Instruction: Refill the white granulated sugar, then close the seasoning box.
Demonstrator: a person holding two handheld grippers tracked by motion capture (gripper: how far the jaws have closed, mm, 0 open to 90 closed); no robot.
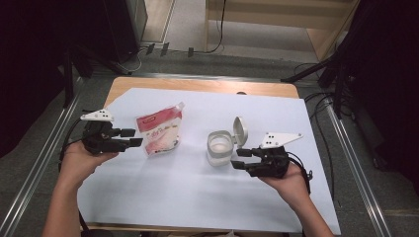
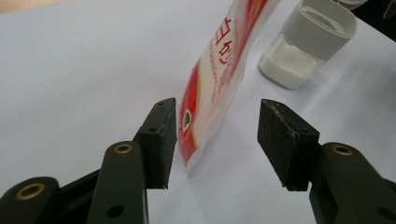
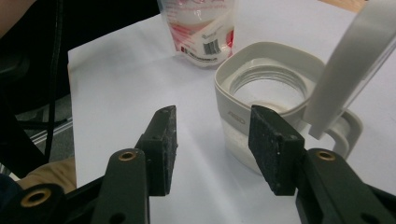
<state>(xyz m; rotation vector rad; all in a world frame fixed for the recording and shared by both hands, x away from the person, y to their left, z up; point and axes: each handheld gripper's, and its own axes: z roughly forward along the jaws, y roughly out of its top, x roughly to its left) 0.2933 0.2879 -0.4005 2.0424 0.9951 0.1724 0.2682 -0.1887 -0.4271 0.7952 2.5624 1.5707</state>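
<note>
The left gripper is held w/ jaws apart, just beside the red-and-white pouch; its bottom edge sits between the pads, not pressed. The pouch stands on the white sheet, left of the jar, whose lid is flipped up. The right gripper is released too, near the jar, gripping nothing.

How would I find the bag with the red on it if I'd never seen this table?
Look at the big white sheet covering the table. On its left half, beside the left gripper, stands a soft pouch, white with red printing. Its neighbour, the jar, is hard and see-through with a flipped-up lid.
</note>
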